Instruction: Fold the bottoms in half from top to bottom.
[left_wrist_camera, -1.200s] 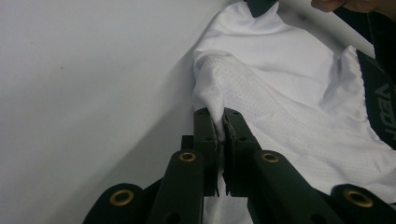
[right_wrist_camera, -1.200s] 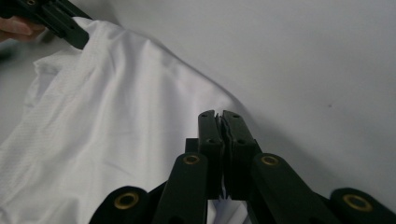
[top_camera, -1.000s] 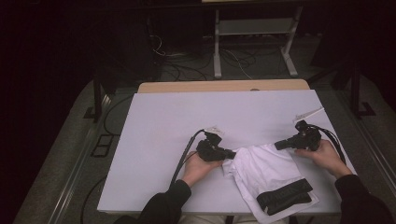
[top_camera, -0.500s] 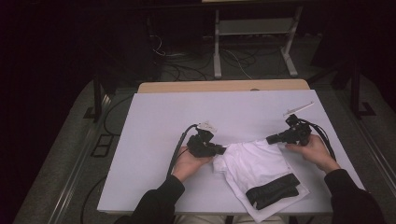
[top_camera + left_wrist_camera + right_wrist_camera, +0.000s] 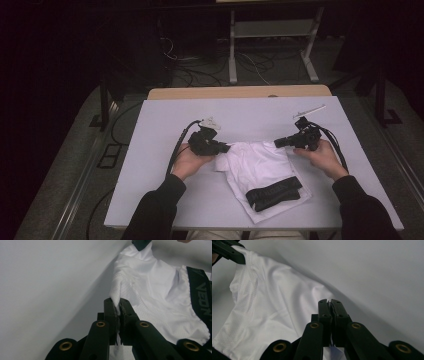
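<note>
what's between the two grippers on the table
The white shorts span the stretch from the left gripper to the right gripper, each shut on a corner of the fabric. The high view shows it.

A table (image 5: 150, 170) with a white top carries everything here; a strip of bare wood (image 5: 240, 92) shows along its far edge. On the near, right-of-centre part lies a white garment (image 5: 260, 167), spread flat but rumpled, with mesh fabric at its left end. Its black waistband (image 5: 274, 193), printed with pale lettering, lies toward the near edge. At the far right corner lies a small, thin, pale strip (image 5: 309, 108), well apart from the garment; what it is cannot be told. The left half of the top is bare.
</note>
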